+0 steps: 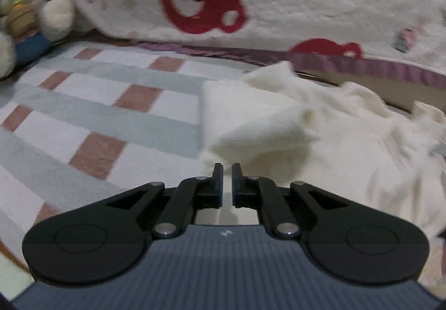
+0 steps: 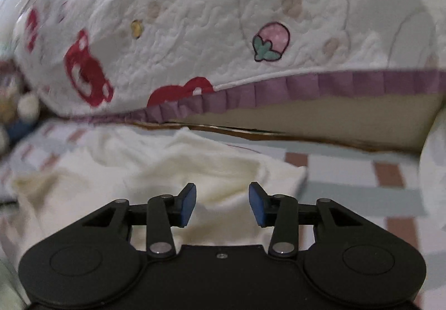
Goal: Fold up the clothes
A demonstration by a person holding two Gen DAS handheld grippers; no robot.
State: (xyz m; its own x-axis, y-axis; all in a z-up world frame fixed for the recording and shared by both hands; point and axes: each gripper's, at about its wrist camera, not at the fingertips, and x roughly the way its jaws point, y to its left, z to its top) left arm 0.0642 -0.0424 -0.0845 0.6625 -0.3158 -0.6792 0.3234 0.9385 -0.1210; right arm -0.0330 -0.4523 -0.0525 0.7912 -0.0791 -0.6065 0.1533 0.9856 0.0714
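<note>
Cream garment [image 1: 320, 125] is seen lying rumpled on the checked mat [image 1: 92, 114], near the foot of the quilted bear-print cover [image 1: 278, 8].

Left gripper [image 1: 227, 170]: fingers nearly pressed together, a thin gap left; whether cloth is pinched cannot be told.

Right gripper [image 2: 222, 192]: fingers spread, nothing held, the garment beneath.

Step judged: mid-fold, between grasps. An edge or corner must next be taken.

A plush toy [image 1: 25, 8] at far left is shown clearly only by the left wrist view; the purple ruffle [image 2: 334, 84] and strawberry print [image 2: 271, 42] are sharp only in the right.
</note>
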